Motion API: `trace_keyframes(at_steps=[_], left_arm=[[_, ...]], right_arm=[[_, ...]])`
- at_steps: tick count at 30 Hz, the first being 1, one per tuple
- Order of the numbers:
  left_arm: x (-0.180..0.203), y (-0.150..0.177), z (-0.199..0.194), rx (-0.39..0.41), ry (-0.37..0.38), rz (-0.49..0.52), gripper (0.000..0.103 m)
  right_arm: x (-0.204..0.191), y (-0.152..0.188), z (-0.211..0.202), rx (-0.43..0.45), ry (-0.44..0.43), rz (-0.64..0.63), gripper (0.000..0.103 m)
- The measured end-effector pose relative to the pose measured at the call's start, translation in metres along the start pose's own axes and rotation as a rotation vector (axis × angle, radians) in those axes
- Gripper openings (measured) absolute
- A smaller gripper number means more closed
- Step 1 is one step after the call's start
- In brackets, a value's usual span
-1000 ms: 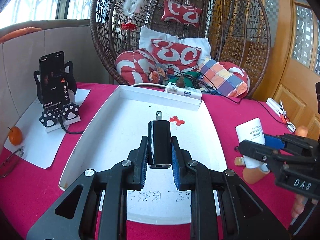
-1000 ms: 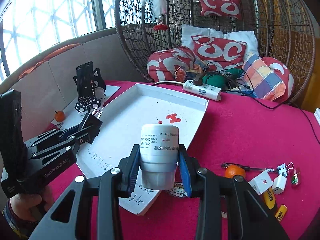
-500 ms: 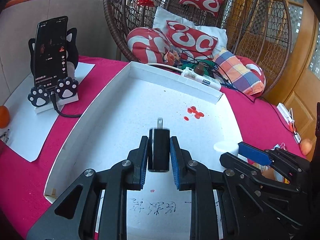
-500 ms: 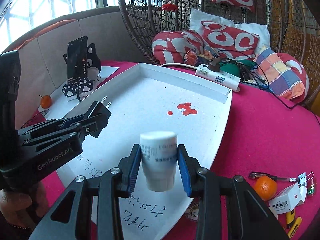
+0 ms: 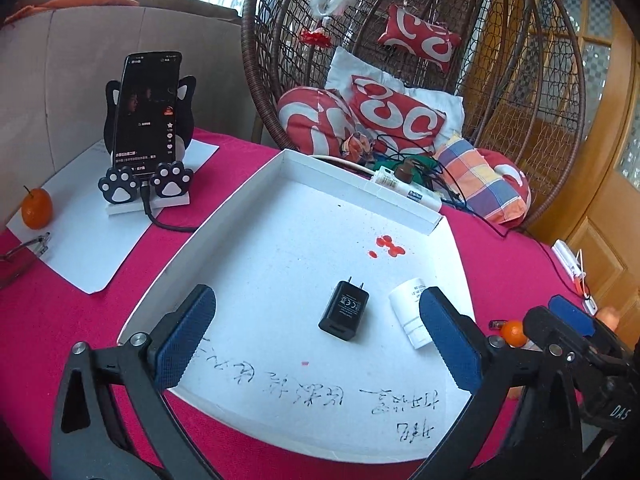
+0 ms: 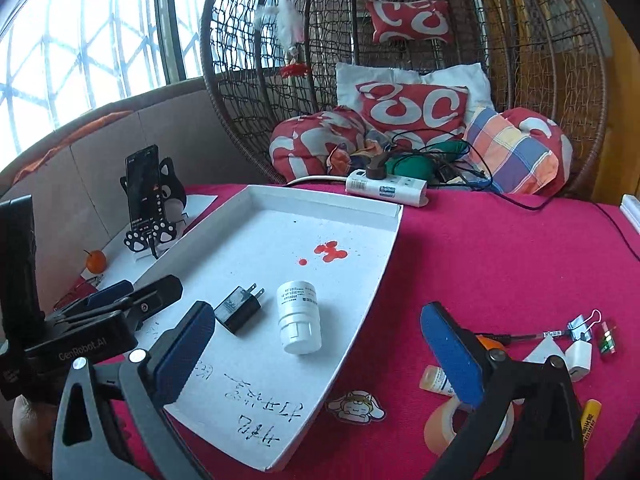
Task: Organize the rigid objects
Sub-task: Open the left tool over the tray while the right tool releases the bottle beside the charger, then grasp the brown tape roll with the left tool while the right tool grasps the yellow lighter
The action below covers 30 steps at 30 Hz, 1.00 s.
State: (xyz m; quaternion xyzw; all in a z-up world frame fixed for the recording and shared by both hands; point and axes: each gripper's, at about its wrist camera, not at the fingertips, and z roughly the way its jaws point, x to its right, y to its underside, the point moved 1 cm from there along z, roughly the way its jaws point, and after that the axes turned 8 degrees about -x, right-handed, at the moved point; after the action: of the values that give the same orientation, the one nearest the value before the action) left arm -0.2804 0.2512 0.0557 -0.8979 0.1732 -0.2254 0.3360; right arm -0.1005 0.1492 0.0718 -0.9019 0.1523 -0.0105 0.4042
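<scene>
orange tape roll (image 6: 460, 426) – right wrist view only – near white tray (image 6: 384, 256)

A table with a red cloth (image 6: 500, 248) carries a white tray (image 6: 390, 254), a power strip (image 6: 386, 190) and a phone stand (image 5: 146, 184). An orange (image 5: 37, 209) lies on a paper sheet (image 5: 80, 240)

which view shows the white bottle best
The right wrist view: the white bottle lies whole and unobstructed in the white tray. In the left wrist view the bottle is partly hidden behind a finger of the left gripper.
</scene>
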Motion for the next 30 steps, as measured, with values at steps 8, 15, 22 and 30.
trace_keyframes(at_steps=[8, 15, 22, 30], left_arm=[[0.022, 0.007, -0.013, 0.011, -0.003, 0.033, 0.103], [0.042, 0.013, -0.021, 0.006, 0.016, 0.074, 0.103], [0.079, 0.026, -0.02, -0.015, 0.064, 0.175, 0.103], [0.154, 0.061, -0.003, -0.108, 0.171, 0.384, 0.103]], right_arm=[[0.015, 0.009, -0.039, 0.091, 0.021, 0.034, 0.103], [0.041, 0.017, -0.063, 0.143, 0.063, 0.064, 0.103], [0.112, 0.033, -0.094, 0.212, 0.154, 0.262, 0.103], [0.163, 0.063, -0.106, 0.204, 0.238, 0.377, 0.103]])
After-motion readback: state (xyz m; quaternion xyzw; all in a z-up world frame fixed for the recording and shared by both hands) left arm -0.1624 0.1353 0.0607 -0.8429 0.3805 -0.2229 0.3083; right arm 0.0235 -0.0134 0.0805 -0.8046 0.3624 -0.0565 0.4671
